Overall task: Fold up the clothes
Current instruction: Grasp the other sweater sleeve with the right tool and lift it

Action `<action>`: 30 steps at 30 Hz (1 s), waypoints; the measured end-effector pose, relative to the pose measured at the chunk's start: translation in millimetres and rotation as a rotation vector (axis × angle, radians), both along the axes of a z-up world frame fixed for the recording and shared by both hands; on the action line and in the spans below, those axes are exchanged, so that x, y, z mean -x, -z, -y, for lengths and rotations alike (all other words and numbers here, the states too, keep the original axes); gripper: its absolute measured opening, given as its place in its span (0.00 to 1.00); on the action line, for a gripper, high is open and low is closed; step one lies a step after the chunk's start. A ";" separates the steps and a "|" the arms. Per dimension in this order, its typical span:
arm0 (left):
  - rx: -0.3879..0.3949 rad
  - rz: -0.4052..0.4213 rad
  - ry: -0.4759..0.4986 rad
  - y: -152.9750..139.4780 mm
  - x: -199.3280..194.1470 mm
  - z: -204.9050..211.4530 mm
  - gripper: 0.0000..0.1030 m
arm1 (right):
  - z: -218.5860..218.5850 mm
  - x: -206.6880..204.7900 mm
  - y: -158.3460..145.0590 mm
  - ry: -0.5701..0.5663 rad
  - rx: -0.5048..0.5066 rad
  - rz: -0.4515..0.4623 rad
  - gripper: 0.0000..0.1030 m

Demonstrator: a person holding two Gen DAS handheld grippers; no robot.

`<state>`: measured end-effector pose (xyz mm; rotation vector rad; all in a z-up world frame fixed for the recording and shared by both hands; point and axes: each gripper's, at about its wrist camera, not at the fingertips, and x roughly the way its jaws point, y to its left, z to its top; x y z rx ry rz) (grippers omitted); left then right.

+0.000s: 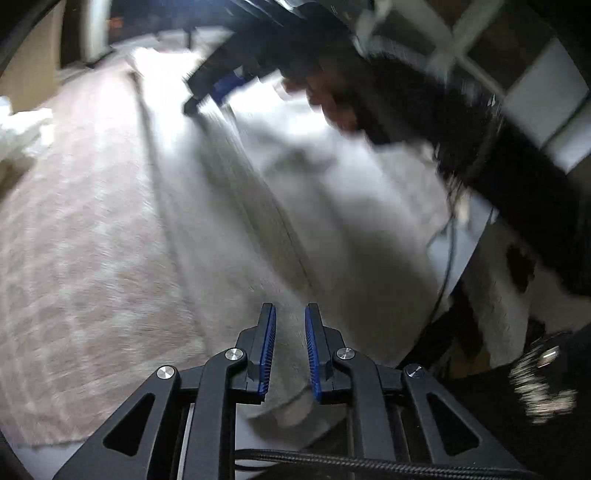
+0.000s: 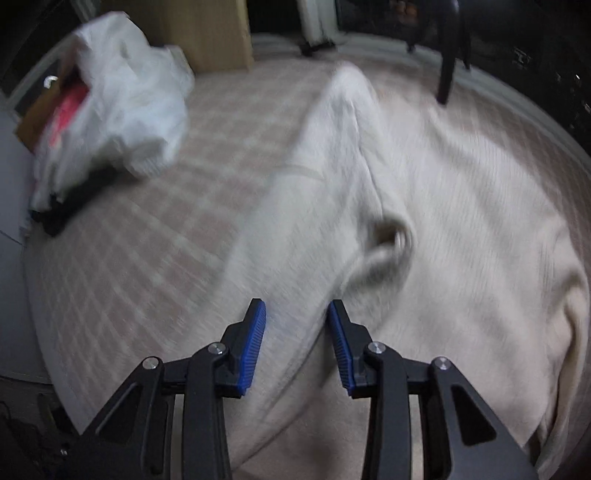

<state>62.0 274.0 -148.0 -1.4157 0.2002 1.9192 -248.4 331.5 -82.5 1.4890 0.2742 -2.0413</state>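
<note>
A cream knitted garment [image 2: 443, 221] lies spread on a pale pink checked rug [image 2: 129, 258]; a fold or sleeve of it runs up the middle, with a raised loop of fabric [image 2: 391, 240]. My right gripper [image 2: 297, 314] is open, its blue pads just above the garment's near part. In the left wrist view the same garment [image 1: 314, 206] lies ahead. My left gripper [image 1: 290, 317] is open over its near edge, with cloth between the fingers but not pinched. The right gripper [image 1: 214, 88] and the hand holding it show blurred at the top.
A white plastic bag [image 2: 122, 99] with red and brown contents sits at the rug's far left. A cardboard box [image 2: 207, 33] stands behind it. A dark chair leg [image 2: 447, 66] stands at the far right. The person's dark sleeve [image 1: 498, 166] crosses the left wrist view.
</note>
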 end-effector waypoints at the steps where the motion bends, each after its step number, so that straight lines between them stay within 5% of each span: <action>1: 0.022 -0.010 0.033 5.0 -5.3 -4.8 0.18 | -7.2 -1.5 -2.3 0.016 0.022 0.011 0.34; 5: 0.056 0.018 0.096 2.9 -16.6 -7.3 0.21 | -66.9 -15.8 -35.5 0.126 0.148 0.002 0.34; 8: 0.022 0.033 0.071 -12.4 -10.8 -4.1 0.21 | -145.3 -33.1 -64.0 0.297 0.173 -0.087 0.34; 12: -0.055 0.018 0.090 -30.2 0.7 -21.7 0.24 | -254.7 -68.7 -68.4 0.515 0.048 -0.155 0.39; 15: -0.088 0.044 0.118 -31.4 10.8 -47.4 0.25 | -309.7 -98.9 -57.2 0.606 -0.039 -0.126 0.39; 20: -0.118 0.101 0.199 -21.6 17.3 -106.1 0.25 | -347.4 -141.3 -45.7 0.604 -0.150 -0.118 0.39; 26: -0.104 0.109 0.209 -15.3 15.4 -145.2 0.25 | -356.1 -146.8 -17.8 0.456 -0.303 -0.090 0.43; 27: -0.102 0.110 0.194 -15.9 16.4 -144.8 0.25 | -358.9 -146.1 -16.0 0.439 -0.267 -0.066 0.37; 28: -0.096 0.109 0.175 -16.2 18.4 -142.0 0.25 | -361.9 -145.0 -15.0 0.425 -0.224 -0.041 0.07; 30: -0.084 0.108 0.137 -16.0 23.5 -134.4 0.25 | -371.1 -140.9 -18.3 0.421 -0.120 0.011 0.04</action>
